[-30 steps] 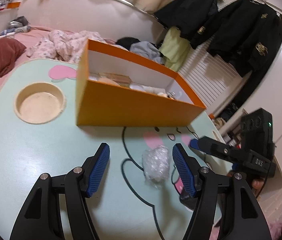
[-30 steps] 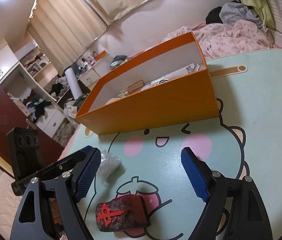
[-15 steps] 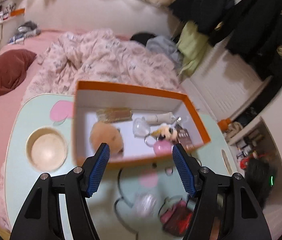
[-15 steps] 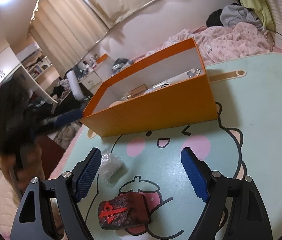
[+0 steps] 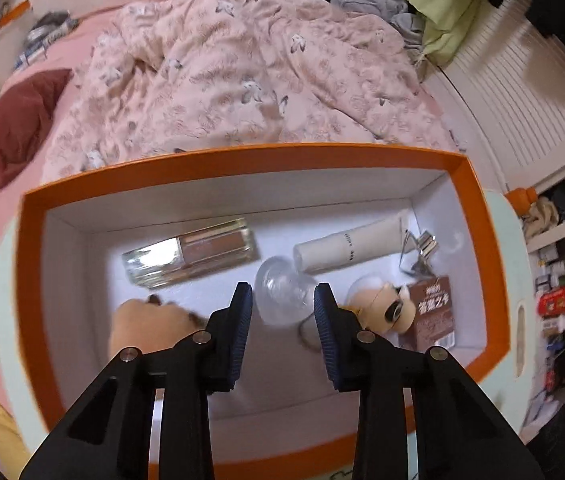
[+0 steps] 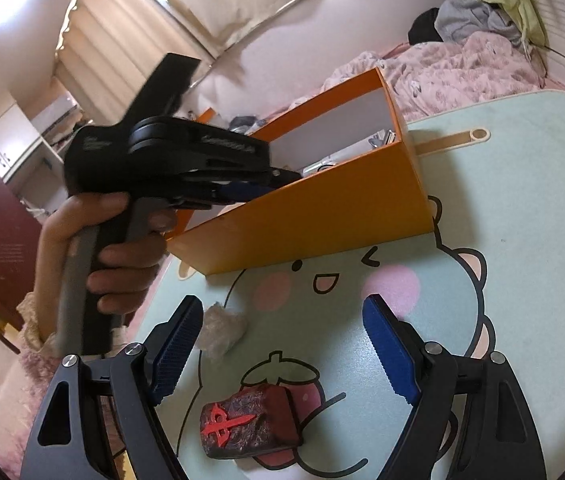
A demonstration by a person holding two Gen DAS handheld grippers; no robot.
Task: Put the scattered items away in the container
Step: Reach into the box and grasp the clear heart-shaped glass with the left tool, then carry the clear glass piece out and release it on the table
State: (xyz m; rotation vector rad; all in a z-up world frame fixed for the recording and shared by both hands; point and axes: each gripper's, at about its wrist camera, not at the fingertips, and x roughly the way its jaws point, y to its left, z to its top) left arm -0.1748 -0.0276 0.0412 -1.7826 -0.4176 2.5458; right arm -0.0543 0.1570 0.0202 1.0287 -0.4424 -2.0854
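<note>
An orange box [image 5: 242, 160] with white inside holds a glass bottle [image 5: 190, 252], a white tube [image 5: 350, 244], a clear dome [image 5: 282, 300], a tan plush [image 5: 146, 328], a small doll [image 5: 382, 308] and a brown packet [image 5: 434, 312]. My left gripper [image 5: 282, 294] hangs over the box pointing down. Its jaws are closing with nothing gripped; the dome lies below on the box floor. On the table in the right wrist view, a crumpled plastic wad [image 6: 222, 328] and a dark red case [image 6: 248, 424] lie before my right gripper [image 6: 284, 308], which is open and holds nothing.
The mint table [image 6: 502, 200] carries a cartoon print. A hand holds the left gripper [image 6: 250, 190] at the near left corner of the orange box [image 6: 322, 216]. A beige handle [image 6: 454, 140] lies right of the box. A bed with a pink quilt [image 5: 242, 60] lies beyond.
My left gripper swung from the table by the plastic wad up over the box and tipped downward, and its jaws have narrowed. The right gripper has not moved.
</note>
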